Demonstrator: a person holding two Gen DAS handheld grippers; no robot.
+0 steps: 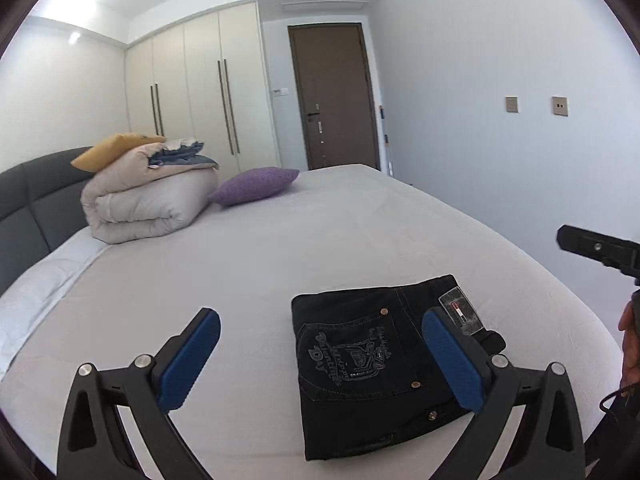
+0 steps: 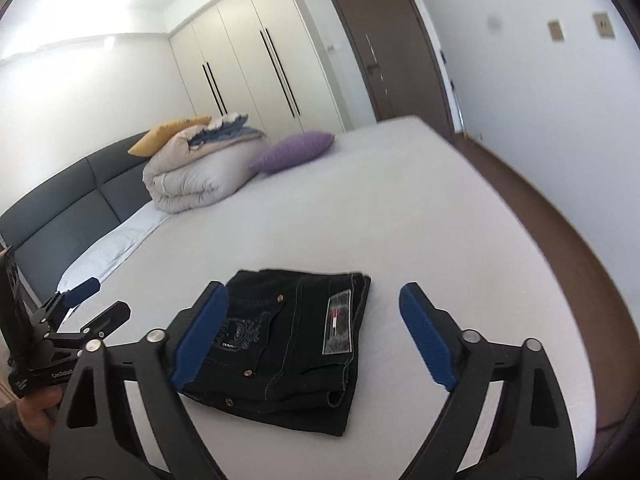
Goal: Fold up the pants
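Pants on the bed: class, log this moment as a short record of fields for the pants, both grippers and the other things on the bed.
pants: dark, folded into a compact stack, back pocket up, flat on the bed
left gripper: open, holding nothing
right gripper: open, holding nothing
duvet: rolled, by the headboard
cushions: purple beside the duvet, yellow on top

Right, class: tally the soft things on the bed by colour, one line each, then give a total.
Black: 1, folded pants
Purple: 1, cushion
Yellow: 1, cushion
Beige: 1, rolled duvet
White: 1, pillow
Total: 5
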